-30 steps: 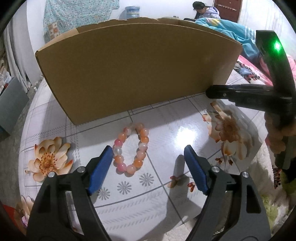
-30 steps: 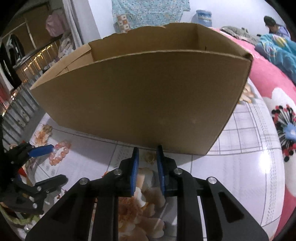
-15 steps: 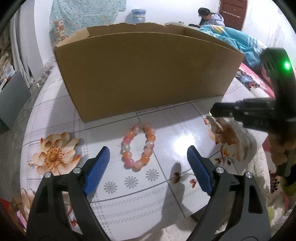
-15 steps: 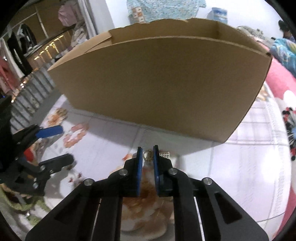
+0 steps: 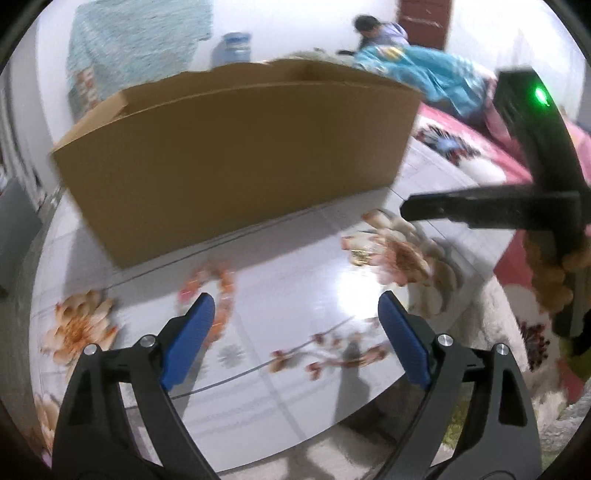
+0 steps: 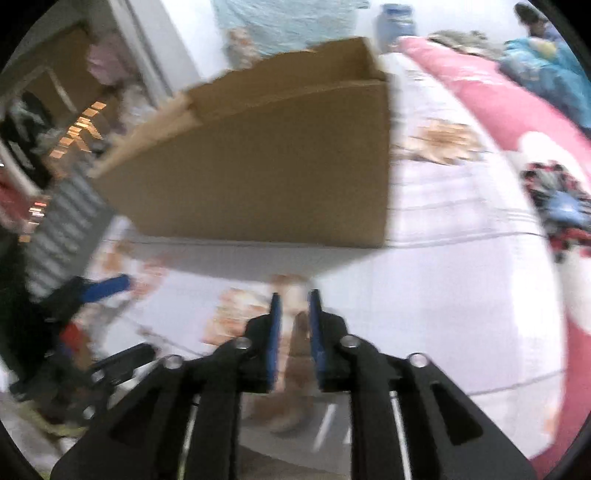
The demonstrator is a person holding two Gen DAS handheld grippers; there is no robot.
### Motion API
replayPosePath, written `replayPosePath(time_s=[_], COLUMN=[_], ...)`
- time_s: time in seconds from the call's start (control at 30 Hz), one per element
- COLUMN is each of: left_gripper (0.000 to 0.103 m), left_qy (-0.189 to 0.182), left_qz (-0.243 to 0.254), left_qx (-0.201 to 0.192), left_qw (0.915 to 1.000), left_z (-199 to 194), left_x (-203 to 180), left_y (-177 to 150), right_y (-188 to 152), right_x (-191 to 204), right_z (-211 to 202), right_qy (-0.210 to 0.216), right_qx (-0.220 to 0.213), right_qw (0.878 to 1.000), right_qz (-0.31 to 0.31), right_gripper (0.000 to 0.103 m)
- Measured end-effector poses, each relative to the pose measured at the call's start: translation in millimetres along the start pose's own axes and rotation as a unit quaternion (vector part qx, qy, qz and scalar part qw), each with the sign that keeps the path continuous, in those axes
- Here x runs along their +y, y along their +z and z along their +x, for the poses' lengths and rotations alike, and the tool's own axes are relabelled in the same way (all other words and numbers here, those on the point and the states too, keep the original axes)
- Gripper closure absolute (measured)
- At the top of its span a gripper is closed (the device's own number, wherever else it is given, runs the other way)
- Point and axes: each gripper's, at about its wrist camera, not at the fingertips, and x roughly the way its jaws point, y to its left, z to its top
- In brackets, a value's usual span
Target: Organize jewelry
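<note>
A pink and orange bead bracelet (image 5: 210, 291) lies blurred on the white floral table (image 5: 295, 266), right in front of my left gripper's left fingertip. My left gripper (image 5: 295, 306) is open, its jaws still opening, with only bare table between them. A small gold piece (image 5: 360, 256) rests on a printed flower, below the tip of my right gripper (image 5: 410, 210). The right gripper (image 6: 294, 297) has its jaws opening to a narrow gap, and I see nothing held in it. An open cardboard box (image 5: 236, 155) (image 6: 258, 177) stands behind both.
The table's near edge curves just under my grippers. A bed with a pink blanket (image 6: 498, 107) and a blue quilt (image 5: 424, 74) is at right, where a person (image 5: 369, 27) sits. A water jug (image 5: 236, 44) stands by the far wall. My left gripper (image 6: 107, 288) shows at left.
The right jaws pinched in around a small gold piece half a second ago and have since parted. The left gripper has shifted right of the bracelet and spread wider. Both views are motion-blurred.
</note>
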Motion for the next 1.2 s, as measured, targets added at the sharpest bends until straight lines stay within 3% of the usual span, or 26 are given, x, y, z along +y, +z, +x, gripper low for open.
replayPosePath(time_s=[0.03,0.1,0.2,0.3,0.63,0.93,1.2], left_gripper=[0.017,0.017,0.016,0.012,0.008,0.007,0.007], left_qy=[0.005,0.025,0.038,0.045,0.058,0.054,0.054], left_qz=[0.010,0.031,0.043,0.027,-0.014,-0.044,-0.043], left_qx=[0.004,0.014,0.032,0.042,0.061,0.075,0.077], left_qw=[0.9999,0.9991,0.9979,0.9978,0.9963,0.9947,0.9946], left_z=[4,13,24,29,33,35,36], left_x=[-6,-21,-31,-31,-24,-24,-24], left_y=[2,6,9,12,14,14,13], right_y=[-1,-3,-3,-5,-11,-10,-7], right_x=[-3,-6,-4,-1,-5,-9,-10], right_z=[2,3,0,1,7,10,13], right_qy=[-0.021,-0.055,-0.095,-0.129,-0.144,-0.133,-0.136], right_qx=[0.003,0.005,-0.003,-0.009,-0.011,-0.016,-0.010], right_qw=[1.000,0.998,0.995,0.991,0.988,0.990,0.990], right_qz=[0.000,-0.003,-0.015,-0.034,-0.050,-0.042,-0.029], right_gripper=[0.068,0.065,0.043,0.039,0.008,0.006,0.006])
